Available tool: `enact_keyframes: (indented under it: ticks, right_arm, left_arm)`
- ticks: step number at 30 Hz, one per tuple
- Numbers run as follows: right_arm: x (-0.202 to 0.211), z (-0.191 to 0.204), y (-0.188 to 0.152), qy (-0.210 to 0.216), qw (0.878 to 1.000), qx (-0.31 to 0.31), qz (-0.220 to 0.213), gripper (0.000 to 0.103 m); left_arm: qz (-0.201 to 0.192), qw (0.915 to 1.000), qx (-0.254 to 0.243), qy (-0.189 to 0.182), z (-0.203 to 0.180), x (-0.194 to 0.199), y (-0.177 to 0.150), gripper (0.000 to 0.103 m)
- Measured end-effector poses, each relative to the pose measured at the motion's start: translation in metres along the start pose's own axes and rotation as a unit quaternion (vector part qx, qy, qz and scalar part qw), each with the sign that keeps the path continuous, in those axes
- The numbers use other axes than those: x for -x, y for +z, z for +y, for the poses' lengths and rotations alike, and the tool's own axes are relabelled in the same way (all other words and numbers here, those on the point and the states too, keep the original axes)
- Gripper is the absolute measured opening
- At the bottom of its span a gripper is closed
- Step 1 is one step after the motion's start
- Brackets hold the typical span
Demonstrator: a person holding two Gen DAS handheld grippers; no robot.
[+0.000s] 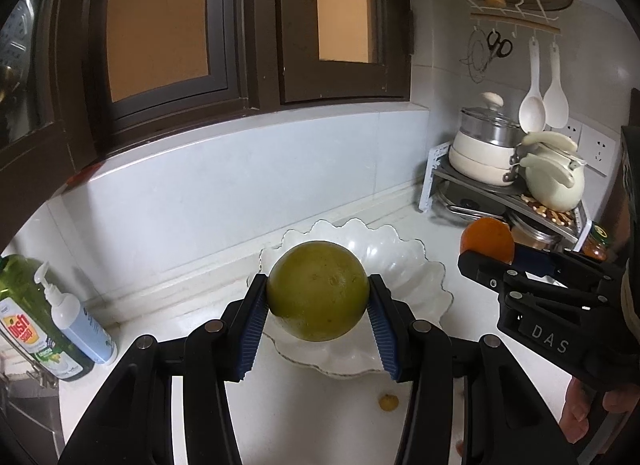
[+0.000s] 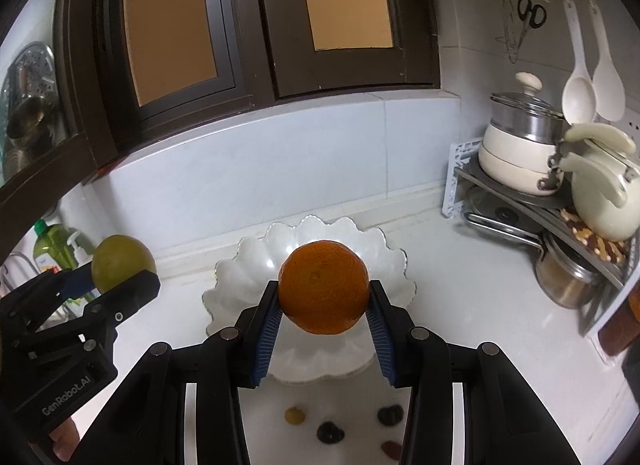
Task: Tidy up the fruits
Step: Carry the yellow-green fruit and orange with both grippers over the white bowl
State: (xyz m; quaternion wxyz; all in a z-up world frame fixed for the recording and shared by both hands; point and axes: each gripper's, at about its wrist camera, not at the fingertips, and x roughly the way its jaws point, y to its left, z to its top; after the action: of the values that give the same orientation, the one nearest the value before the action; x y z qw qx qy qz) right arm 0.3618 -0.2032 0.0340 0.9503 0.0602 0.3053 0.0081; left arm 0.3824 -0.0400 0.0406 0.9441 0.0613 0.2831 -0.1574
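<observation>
From the left wrist view, the left tool (image 1: 318, 297) is closed on a green fruit (image 1: 318, 291), its blue ribbed pads pressed to the fruit's two sides. The fruit hangs in the air above the scalloped white bowl (image 1: 424, 265), which sits on the white bench (image 1: 192, 265) and looks empty. To the right, the right tool (image 1: 486, 255) carries an orange (image 1: 486, 239) beside the bowl's rim. A small yellowish piece (image 1: 388, 402) lies on the bench in front of the bowl.

From the right wrist view, the right tool (image 2: 323, 301) grips the orange (image 2: 323, 285) by its sides, held up over the same bowl (image 2: 240, 265). The left tool (image 2: 120, 279) shows at the left with the green fruit (image 2: 122, 261), off the bowl's left edge. Several small dark and tan pieces (image 2: 330, 431) lie on the bench near the camera.

Both fruits seem to be in the carrying step, lifted and not yet delivered. The next move likely calls for lowering each fruit into the bowl's hollow before parting the fingers, one tool at a time so they do not collide; round fruit may roll, so a low release would suit.
</observation>
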Motion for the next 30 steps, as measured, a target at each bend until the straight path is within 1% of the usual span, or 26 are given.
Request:
enact_keyframes:
  ticks: [5, 12, 20, 30]
  right_arm:
    - [-0.025, -0.001, 0.012, -0.005, 1.0, 0.006, 0.015, 0.044]
    - [-0.068, -0.009, 0.022, -0.01, 0.999, 0.007, 0.048, 0.044]
    - [-0.116, -0.02, 0.023, -0.016, 0.996, 0.005, 0.09, 0.044]
    - [-0.17, -0.03, 0.02, -0.02, 0.99, 0.006, 0.137, 0.044]
  left_arm:
    - [0.017, 0.9998, 0.005, 0.003, 0.006, -0.024, 0.007, 0.048]
    - [0.04, 0.999, 0.001, 0.018, 0.012, -0.059, 0.014, 0.048]
    - [0.077, 0.9966, -0.002, 0.03, 0.017, -0.102, 0.016, 0.048]
    - [0.136, 0.9905, -0.005, 0.022, 0.018, -0.159, 0.007, 0.048]
